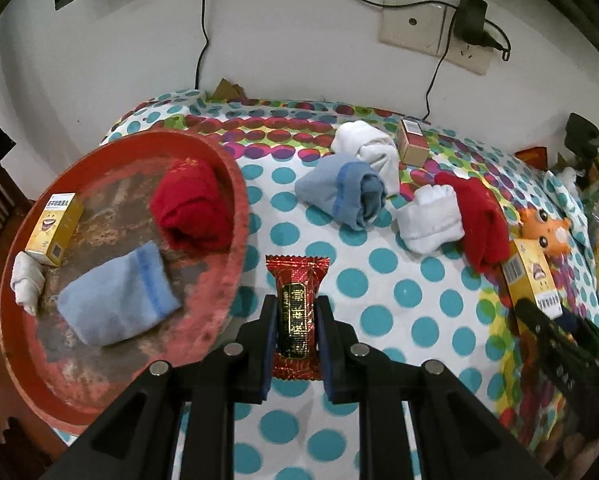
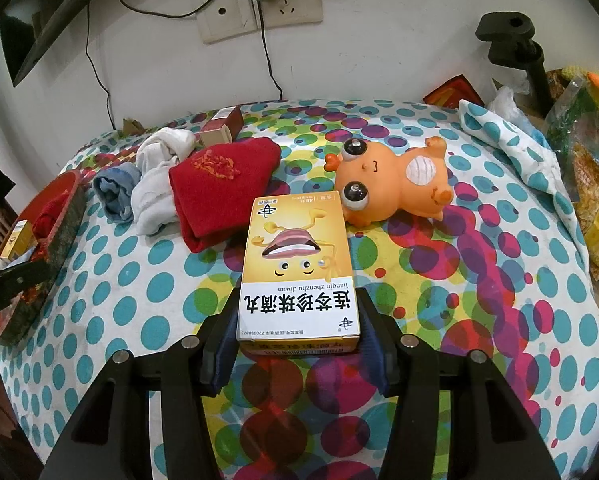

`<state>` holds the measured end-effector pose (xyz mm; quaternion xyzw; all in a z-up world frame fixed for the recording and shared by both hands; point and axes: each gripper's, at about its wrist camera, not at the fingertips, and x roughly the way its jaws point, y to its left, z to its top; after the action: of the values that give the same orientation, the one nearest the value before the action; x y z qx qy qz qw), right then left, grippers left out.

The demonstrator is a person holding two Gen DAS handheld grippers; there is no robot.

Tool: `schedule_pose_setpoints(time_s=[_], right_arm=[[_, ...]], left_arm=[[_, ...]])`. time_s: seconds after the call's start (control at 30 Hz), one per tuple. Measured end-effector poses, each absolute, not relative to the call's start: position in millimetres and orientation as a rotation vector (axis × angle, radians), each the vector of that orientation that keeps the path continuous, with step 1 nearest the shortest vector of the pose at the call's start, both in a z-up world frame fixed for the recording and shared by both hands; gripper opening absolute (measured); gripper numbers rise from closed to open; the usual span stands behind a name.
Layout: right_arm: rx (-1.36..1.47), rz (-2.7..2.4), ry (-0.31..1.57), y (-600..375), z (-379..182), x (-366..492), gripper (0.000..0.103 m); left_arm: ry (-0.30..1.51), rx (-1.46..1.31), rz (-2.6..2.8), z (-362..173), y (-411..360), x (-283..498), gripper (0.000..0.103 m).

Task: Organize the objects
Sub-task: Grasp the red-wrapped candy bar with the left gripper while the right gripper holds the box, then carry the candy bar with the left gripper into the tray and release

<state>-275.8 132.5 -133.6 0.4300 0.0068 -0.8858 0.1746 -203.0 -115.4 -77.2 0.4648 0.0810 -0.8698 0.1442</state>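
My left gripper is shut on a red candy packet, held above the dotted tablecloth just right of the round red tray. The tray holds a red sock, a light blue sock, a small white sock and a yellow box. My right gripper is shut on a yellow medicine box, which also shows in the left wrist view. On the cloth lie a blue sock, white socks, a red sock and an orange toy.
A small brown box stands near the wall. Wall sockets with a plugged charger and cables hang behind the table. Bags and clutter crowd the right edge, beside a black clamp stand.
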Motion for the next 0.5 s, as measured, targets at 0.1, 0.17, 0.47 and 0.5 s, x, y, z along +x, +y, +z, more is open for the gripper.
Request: schedule_pose_setpoints(time_s=[0.1,0.17,0.47,0.5], right_arm=[[1.219,-2.511,0.022,132,-133,-276,0.05],[1.221,-2.515,0.036,131,-133,-275,0.05],[1.225,-2.523,0.062,129,-131,-275,0.05],[1.225,-2.524,0.065,128,-131,-275,0.05]], left_arm=[[0.235,1.331,-2.51,-73,-126,-192,0.019],[0.221,1.313,-2.509,-69,-136,-184,0.018],[0.212,1.259,-2.48,-53,-191,-154,0.019],[0.211,1.247,-2.467,-52,-198,-150,0.019]])
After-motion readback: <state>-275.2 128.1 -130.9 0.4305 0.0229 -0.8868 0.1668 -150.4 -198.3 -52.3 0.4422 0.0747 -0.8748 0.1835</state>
